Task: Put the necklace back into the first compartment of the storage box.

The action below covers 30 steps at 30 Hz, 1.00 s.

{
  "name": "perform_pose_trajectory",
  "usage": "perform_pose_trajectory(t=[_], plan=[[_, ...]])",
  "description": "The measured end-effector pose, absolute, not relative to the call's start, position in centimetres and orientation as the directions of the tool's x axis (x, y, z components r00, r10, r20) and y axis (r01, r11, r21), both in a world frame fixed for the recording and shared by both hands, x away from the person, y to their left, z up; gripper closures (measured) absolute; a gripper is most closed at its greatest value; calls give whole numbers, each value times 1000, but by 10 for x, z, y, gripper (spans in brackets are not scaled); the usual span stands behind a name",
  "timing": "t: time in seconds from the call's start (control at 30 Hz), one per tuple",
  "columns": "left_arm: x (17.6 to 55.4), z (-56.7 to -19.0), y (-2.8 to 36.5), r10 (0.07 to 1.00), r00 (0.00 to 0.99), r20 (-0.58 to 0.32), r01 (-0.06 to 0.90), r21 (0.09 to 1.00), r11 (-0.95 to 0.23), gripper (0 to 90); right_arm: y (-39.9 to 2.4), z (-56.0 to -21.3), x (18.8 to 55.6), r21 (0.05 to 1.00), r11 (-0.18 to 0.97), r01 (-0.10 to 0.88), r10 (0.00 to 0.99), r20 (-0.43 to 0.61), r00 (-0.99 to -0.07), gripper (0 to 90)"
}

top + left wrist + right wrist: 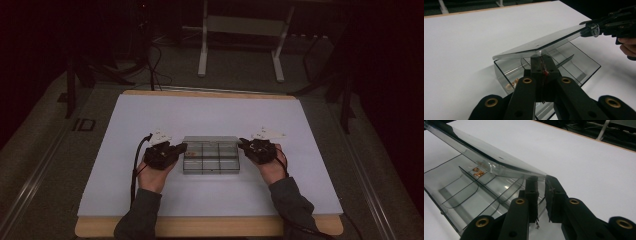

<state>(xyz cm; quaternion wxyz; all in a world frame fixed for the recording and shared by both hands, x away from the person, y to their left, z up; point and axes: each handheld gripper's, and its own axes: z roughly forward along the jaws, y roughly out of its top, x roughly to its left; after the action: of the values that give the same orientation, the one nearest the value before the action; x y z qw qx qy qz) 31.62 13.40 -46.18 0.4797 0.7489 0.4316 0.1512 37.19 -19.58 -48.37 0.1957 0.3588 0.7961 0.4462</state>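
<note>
Black jaws of the left claw point(541, 65) are pressed together, nipping the near edge of the lid point(541, 45) of a clear box point(584, 68). The right claw point(541, 182) has a narrow gap between its jaws; the lid's edge point(499, 165) sits at their tips, and whether they pinch it I cannot tell. In the left gripper view that right claw point(596, 28) meets a small tab at the lid's far end. The lid hangs tilted above the box, whose compartments hold a few copper bits point(477, 171). In the high view the box point(210, 155) lies between both claws near the middle of the white table point(210, 112), closer to the near edge.
</note>
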Motion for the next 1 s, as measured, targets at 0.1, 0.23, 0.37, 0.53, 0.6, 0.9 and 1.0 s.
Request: perform_pose_trajectory(t=[0.1,0.23,0.37,0.53,0.6,0.9,1.0], plan=[[315,-461,135,790,584,-187,502,848,-170,894,-198,-485,371,849,340,403,751,13,-661,799],[314,-461,134,789,586,-186,502,847,-173,894,-202,-484,370,849,331,412,754,25,-657,793],[313,-462,133,788,585,-193,507,845,-169,892,-203,-485,368,848,329,416,754,29,-656,792],[312,-462,134,787,584,-198,511,843,-167,892,-207,-487,367,845,327,423,757,33,-652,792],[312,-462,134,788,583,-198,512,842,-167,890,-209,-488,367,842,325,430,758,40,-651,791],[310,-467,135,802,567,-189,524,834,-174,889,-214,-489,366,841,316,440,761,52,-646,789],[309,-468,135,802,566,-188,526,832,-177,888,-216,-489,367,842,311,441,764,54,-643,788]])
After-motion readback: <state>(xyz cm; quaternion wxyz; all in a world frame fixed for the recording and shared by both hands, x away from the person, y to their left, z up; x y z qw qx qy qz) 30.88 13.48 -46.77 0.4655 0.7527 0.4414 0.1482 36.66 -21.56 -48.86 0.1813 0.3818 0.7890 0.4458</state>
